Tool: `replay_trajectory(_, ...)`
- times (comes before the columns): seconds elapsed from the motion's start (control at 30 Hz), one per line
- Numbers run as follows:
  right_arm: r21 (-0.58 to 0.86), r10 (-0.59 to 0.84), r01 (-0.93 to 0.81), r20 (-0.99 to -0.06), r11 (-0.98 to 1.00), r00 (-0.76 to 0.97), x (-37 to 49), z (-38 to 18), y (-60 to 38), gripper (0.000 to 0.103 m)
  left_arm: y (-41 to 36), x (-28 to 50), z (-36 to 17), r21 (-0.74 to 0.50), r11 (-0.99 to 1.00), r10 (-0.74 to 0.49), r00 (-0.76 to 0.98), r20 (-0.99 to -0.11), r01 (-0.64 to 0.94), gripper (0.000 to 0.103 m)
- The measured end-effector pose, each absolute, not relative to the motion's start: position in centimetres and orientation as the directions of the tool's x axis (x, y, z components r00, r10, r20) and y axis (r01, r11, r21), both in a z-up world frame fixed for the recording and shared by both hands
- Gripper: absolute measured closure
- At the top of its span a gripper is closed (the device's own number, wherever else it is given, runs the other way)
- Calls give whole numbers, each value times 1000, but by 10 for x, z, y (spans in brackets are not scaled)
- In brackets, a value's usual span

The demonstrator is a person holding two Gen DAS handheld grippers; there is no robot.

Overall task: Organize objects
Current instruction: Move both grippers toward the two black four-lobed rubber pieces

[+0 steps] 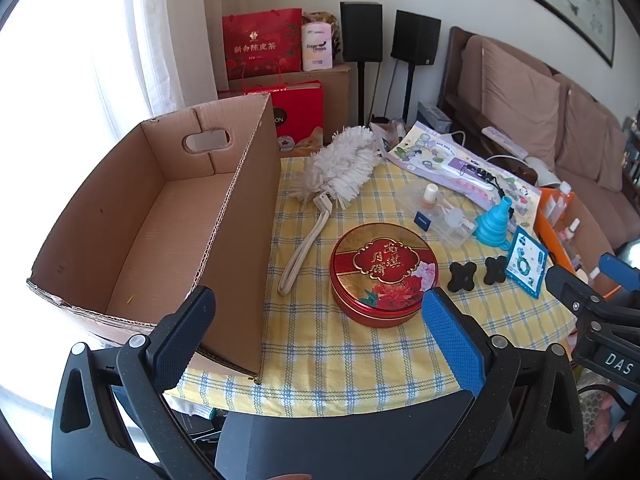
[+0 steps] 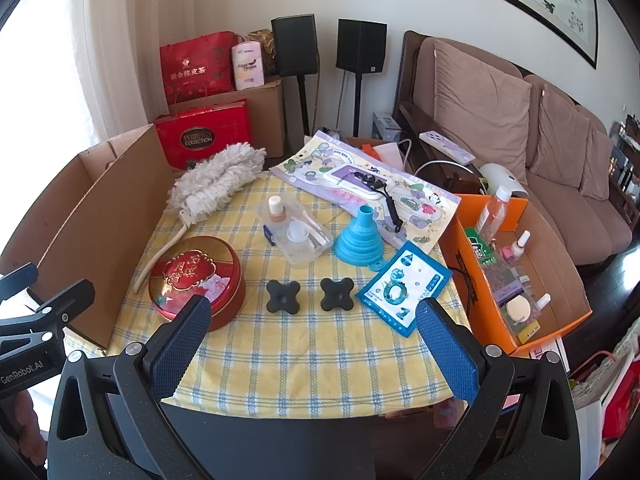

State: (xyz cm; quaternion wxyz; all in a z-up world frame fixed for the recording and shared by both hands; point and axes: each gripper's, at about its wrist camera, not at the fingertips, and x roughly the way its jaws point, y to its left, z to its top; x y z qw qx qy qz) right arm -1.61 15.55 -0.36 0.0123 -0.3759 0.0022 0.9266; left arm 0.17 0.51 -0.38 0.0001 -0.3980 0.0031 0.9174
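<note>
Left wrist view shows the left gripper [image 1: 316,308] and right gripper [image 2: 312,320] both spread and empty above the table, so I would first straddle the mooncake tin [image 1: 383,274] squarely beside the empty cardboard box [image 1: 120,216], leaving the orange box [image 2: 560,264] of cosmetics alone.

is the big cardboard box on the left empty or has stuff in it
Empty. The left wrist view looks straight into the cardboard box: bare bottom and walls, only a tiny yellowish speck near the front.
</note>
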Motion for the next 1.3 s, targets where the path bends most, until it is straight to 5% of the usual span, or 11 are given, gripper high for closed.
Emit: replay_trajectory(1.3,36,-29,5,-713,-999,-701,-25,-16,170,0,20,-16,-17,-2,-997,57,-693,-719,-79,0)
